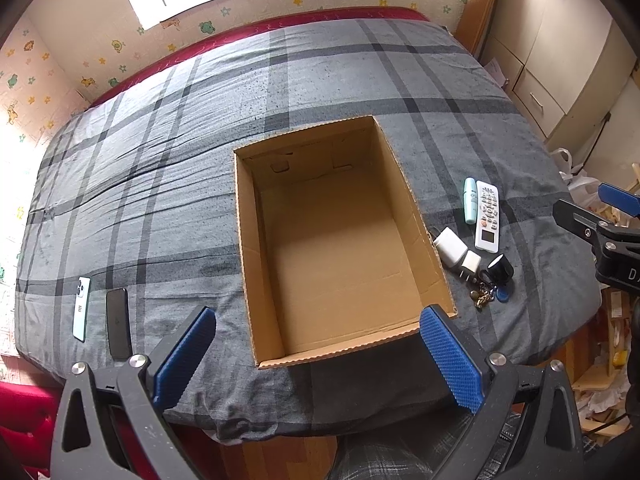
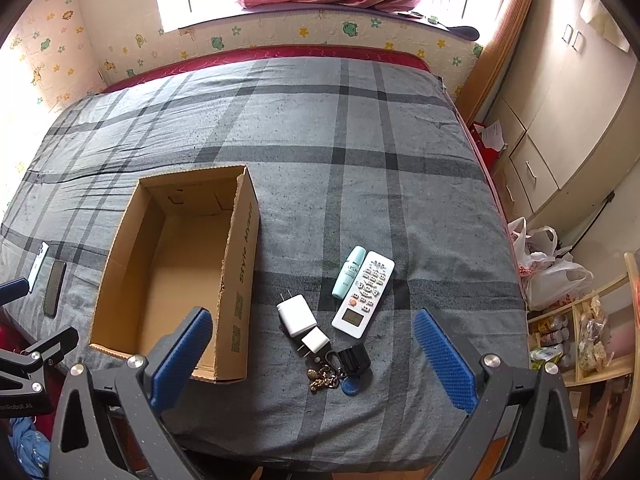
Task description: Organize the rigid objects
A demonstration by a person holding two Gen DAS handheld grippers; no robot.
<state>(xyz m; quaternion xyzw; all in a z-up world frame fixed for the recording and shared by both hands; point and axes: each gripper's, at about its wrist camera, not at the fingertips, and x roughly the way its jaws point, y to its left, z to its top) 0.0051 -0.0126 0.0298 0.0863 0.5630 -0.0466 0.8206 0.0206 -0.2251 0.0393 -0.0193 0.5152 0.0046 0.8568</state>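
Note:
An open, empty cardboard box (image 1: 332, 240) (image 2: 236, 264) sits on the grey plaid bed. To its right lie a white remote (image 1: 488, 216) (image 2: 364, 294), a pale green tube (image 1: 470, 200) (image 2: 349, 272), two white chargers (image 1: 452, 247) (image 2: 296, 315), a black cap (image 2: 354, 356) and a key bunch (image 1: 486, 296) (image 2: 332, 378). Left of the box lie a light phone (image 1: 82, 308) (image 2: 38, 264) and a black phone (image 1: 119, 322) (image 2: 55, 288). My left gripper (image 1: 316, 356) hovers open over the box's near edge. My right gripper (image 2: 312, 360) hovers open above the chargers and keys.
The bed (image 2: 360, 140) ends at a padded wall with cartoon animals (image 1: 240, 16). Cabinets (image 2: 560, 120), plastic bags (image 2: 552, 264) and a cluttered wooden shelf (image 2: 580, 340) stand to the right. The far half of the bed holds nothing but the cover.

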